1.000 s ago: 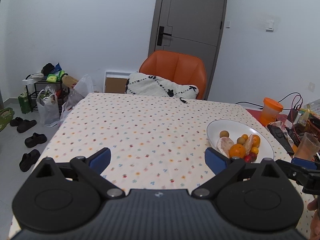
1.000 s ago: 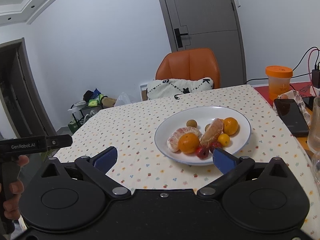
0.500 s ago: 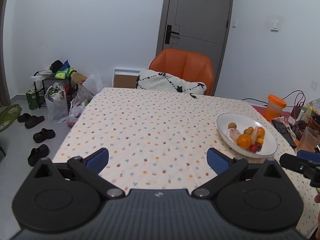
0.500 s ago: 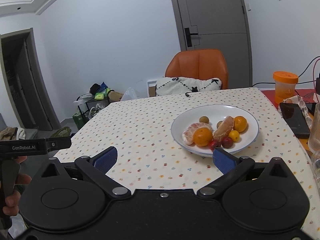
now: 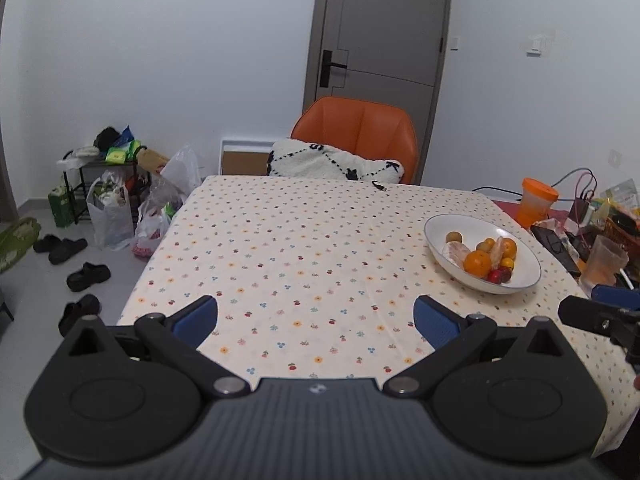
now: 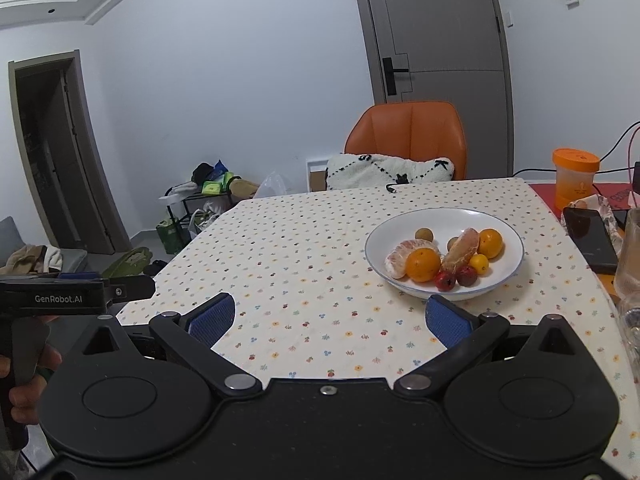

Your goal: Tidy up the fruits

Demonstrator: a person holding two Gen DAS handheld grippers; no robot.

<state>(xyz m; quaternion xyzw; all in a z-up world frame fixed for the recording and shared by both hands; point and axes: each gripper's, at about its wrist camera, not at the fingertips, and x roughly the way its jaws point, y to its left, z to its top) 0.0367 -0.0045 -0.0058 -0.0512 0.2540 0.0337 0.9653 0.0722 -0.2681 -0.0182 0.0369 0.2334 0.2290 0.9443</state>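
A white bowl (image 6: 508, 270) (image 5: 528, 276) on the flower-print tablecloth holds several fruits: an orange (image 6: 423, 265) (image 5: 477, 263), peeled citrus pieces (image 6: 462, 247), small red fruits (image 6: 445, 280) and small brown ones (image 6: 424, 234). My right gripper (image 6: 327, 322) is open near the table's front edge, with the bowl just ahead of its right finger. My left gripper (image 5: 316, 320) is open and empty over the near tablecloth, the bowl to its right. The left gripper's body (image 6: 68, 298) shows at the left of the right wrist view, held by a hand.
An orange chair (image 5: 360, 136) with a white cushion (image 5: 332, 164) stands at the far edge. To the right lie an orange cup (image 6: 575, 178), a phone (image 6: 592, 240), a glass (image 5: 604, 260) and cables. Bags, a rack and shoes sit on the floor at left (image 5: 108, 208).
Both grippers pulled back from the table, so the bowl sits farther away and more of the tablecloth shows. Both stay open. The fruits have not moved.
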